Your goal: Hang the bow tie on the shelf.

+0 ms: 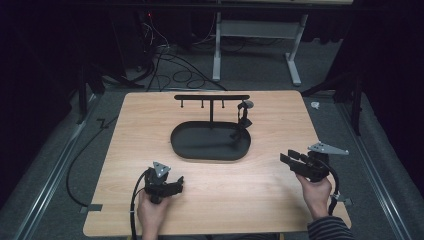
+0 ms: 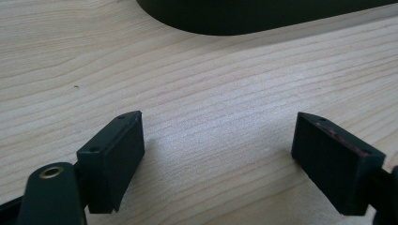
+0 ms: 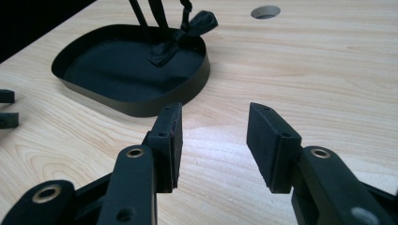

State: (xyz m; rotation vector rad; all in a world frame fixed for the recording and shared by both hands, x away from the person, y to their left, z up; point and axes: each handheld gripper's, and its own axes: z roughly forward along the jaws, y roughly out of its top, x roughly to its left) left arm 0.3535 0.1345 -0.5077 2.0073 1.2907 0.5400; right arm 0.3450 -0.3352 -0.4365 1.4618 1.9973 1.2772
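A black tray [image 1: 210, 142] sat in the middle of the wooden surface [image 1: 260, 180] (a small dark thing hung over its right end). The left hand-held gripper [image 1: 176, 184] waited near the tray's front left, spread wide. The right hand-held gripper [image 1: 289, 159] waited near its front right, also spread, holding nothing.

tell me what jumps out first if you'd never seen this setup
A black oval tray sits mid-table with a T-shaped stand rising from it and a dark strap hanging from the stand's right end into the tray. Nearer the person, the left gripper and the right gripper are held over bare wooden table, both with fingers apart and empty.
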